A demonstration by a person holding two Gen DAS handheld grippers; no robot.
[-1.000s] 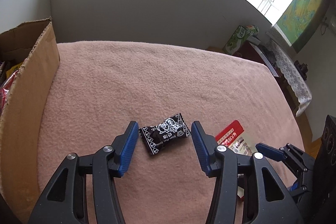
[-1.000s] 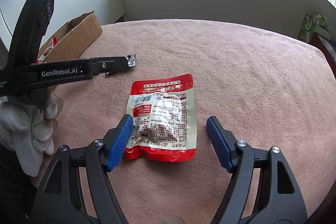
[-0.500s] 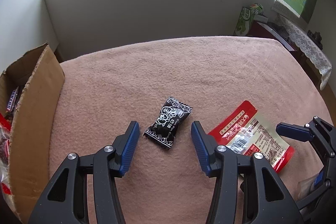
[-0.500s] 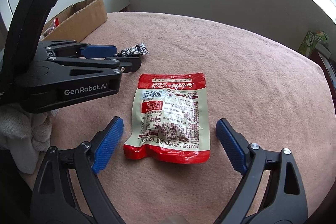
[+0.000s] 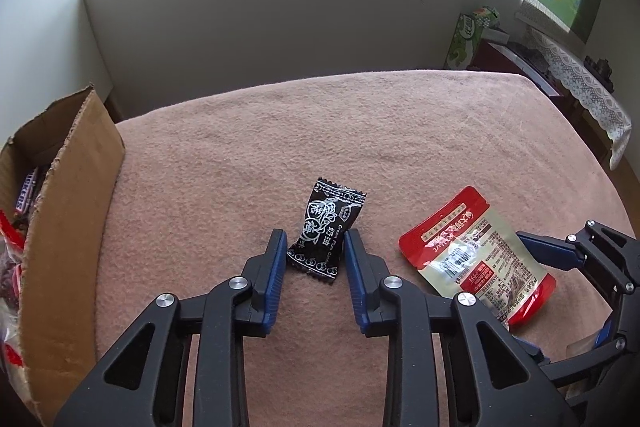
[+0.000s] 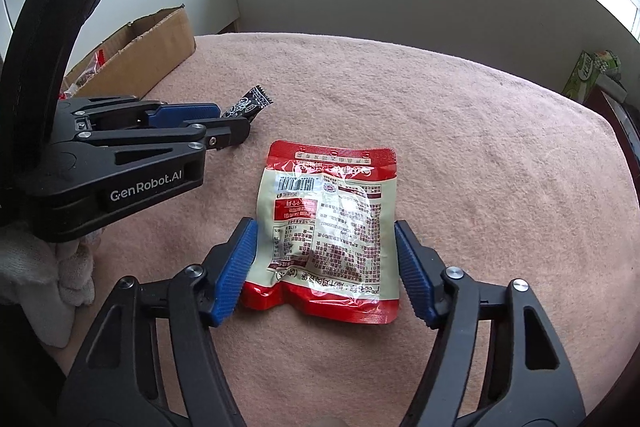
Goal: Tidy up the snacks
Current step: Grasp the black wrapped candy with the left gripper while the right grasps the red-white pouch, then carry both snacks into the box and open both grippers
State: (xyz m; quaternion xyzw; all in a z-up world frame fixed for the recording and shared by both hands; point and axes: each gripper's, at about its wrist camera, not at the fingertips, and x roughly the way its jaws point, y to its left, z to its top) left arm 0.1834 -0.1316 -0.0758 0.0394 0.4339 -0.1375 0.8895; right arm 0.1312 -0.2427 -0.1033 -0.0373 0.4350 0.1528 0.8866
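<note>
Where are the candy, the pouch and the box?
candy (image 5: 326, 231), left wrist view, middle of black wrapper.
pouch (image 6: 332, 215), right wrist view, printed back panel.
box (image 5: 76, 187), left wrist view, outer cardboard wall.

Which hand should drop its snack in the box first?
Probably the left. The left gripper has its pads closing on the black candy, and the cardboard box sits on its side. The right gripper is open around the red pouch, farther from the box.
</note>
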